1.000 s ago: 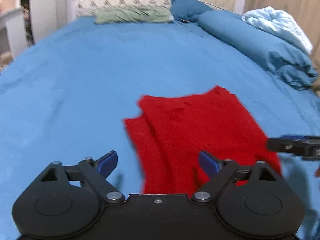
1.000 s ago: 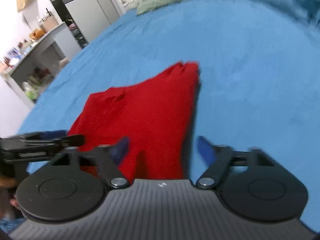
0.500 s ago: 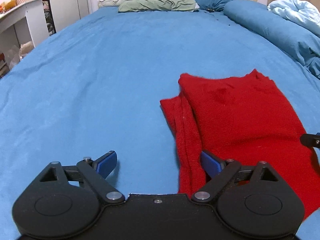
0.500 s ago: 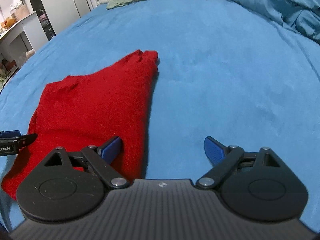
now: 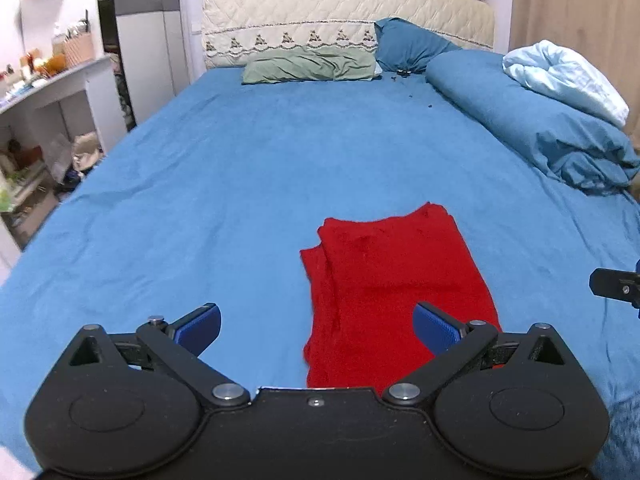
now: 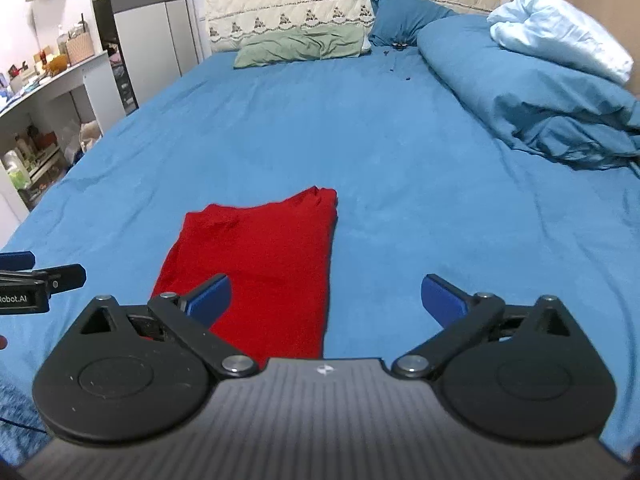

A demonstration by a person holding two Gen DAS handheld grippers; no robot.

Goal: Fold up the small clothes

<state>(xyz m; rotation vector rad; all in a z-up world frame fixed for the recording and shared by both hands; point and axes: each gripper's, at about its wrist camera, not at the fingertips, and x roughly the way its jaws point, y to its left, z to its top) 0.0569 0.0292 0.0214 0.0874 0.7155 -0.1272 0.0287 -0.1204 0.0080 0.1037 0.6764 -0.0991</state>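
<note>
Both grippers hang above the near end of the bed point(image 5: 224, 168) with nothing between their jaws: the left gripper point(image 5: 316, 322) has just been opening and stands spread wide, and the right gripper point(image 6: 325, 294) is released too. The red garment point(image 5: 394, 276) lies flat on the blue sheet, folded into a long narrow strip that runs away from the cameras, one sleeve edge peeking out along its left side. The lengthwise fold looks done, so the next fold is probably across. To do it well, take the two near corners at once, one per gripper, pinching every layer; lift only slightly, carry them toward the far end, and lay edge on edge. Tuck the stray sleeve first, or it may bunch.
</note>
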